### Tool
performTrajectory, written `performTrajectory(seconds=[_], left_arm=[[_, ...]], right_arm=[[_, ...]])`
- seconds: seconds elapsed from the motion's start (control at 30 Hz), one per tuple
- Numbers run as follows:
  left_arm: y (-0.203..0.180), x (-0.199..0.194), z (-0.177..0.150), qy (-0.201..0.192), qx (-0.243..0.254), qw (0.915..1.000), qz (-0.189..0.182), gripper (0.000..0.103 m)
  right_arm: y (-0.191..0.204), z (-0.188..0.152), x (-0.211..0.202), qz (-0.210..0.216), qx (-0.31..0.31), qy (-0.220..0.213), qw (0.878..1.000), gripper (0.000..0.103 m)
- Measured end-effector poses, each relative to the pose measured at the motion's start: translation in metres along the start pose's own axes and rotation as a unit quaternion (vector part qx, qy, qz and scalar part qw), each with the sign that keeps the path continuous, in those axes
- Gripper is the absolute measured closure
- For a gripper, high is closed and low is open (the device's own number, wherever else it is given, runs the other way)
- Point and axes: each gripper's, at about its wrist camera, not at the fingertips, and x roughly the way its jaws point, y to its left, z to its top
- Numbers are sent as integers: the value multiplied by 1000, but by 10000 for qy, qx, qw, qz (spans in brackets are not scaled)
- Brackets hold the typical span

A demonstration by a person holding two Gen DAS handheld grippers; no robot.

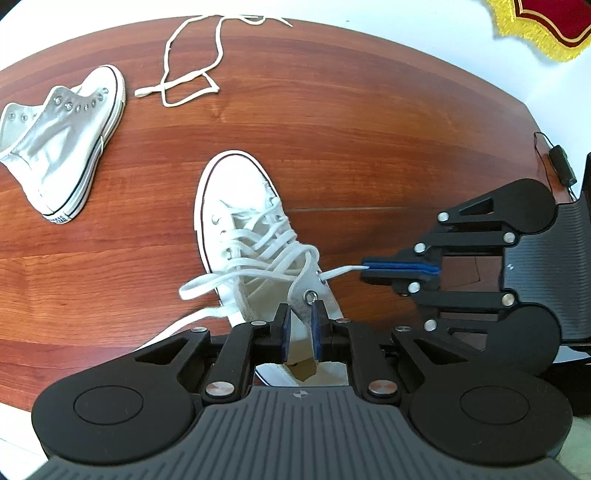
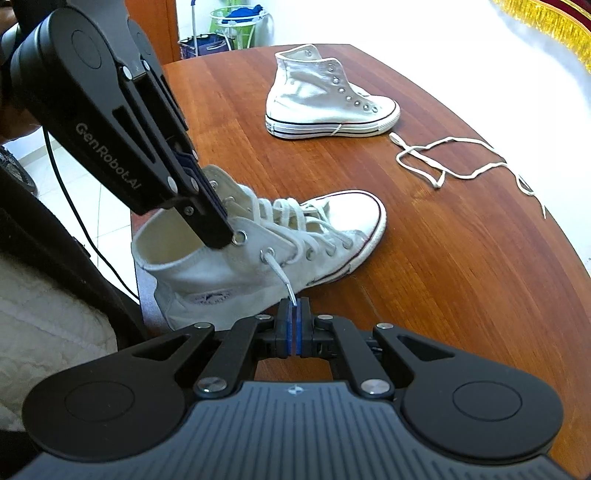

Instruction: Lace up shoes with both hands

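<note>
A white high-top shoe (image 1: 236, 192) (image 2: 332, 229), partly laced, stands on the wooden table (image 1: 369, 129). My left gripper (image 1: 301, 325) (image 2: 231, 236) reaches down onto its collar. Its pads are shut on the canvas flap just beside the empty top eyelet (image 1: 309, 295) (image 2: 241, 236). The lace end (image 1: 340, 273) (image 2: 280, 273) comes out of the eyelet below it. My right gripper (image 2: 294, 314) (image 1: 365, 267) is shut on that lace's tip, to the side of the shoe. The other lace end lies loose on the shoe's far side.
A second white high-top (image 1: 62, 140) (image 2: 321, 99) with no lace sits farther back. A loose white lace (image 1: 192, 74) (image 2: 461, 155) lies beside it. A black cable with a small box (image 1: 561, 166) hangs at the table's edge. Beyond the table stands a green basket (image 2: 236, 22).
</note>
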Motion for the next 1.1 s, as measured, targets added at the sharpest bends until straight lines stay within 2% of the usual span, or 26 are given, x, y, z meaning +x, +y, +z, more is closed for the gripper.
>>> performTrajectory(seconds=[0.17, 0.27, 0.37, 0.67, 0.77, 0.83, 1.1], left_arm=[[3, 0, -1, -23, -1, 10000, 33, 90], [5, -1, -1, -44, -67, 10000, -23, 90], [4, -1, -1, -61, -64, 9999, -88, 90], [5, -2, -1, -69, -80, 9998, -180, 88], [6, -4, -1, -95, -138, 9996, -212, 82], [5, -6, 0, -125, -136, 9996, -210, 73], [-5, -4, 1, -82, -25, 9995, -309, 70]], right_arm=[[-8, -11, -6, -283, 212, 163, 9992, 103], [-19, -21, -12, -301, 488, 209, 9981, 103], [-20, -23, -18, -302, 491, 197, 9981, 102], [1, -7, -13, -129, -66, 109, 9998, 100], [3, 0, -10, -70, -199, 82, 9997, 100], [4, 3, -9, -40, -280, 74, 9996, 100], [6, 15, -2, 179, -609, 76, 9980, 100]])
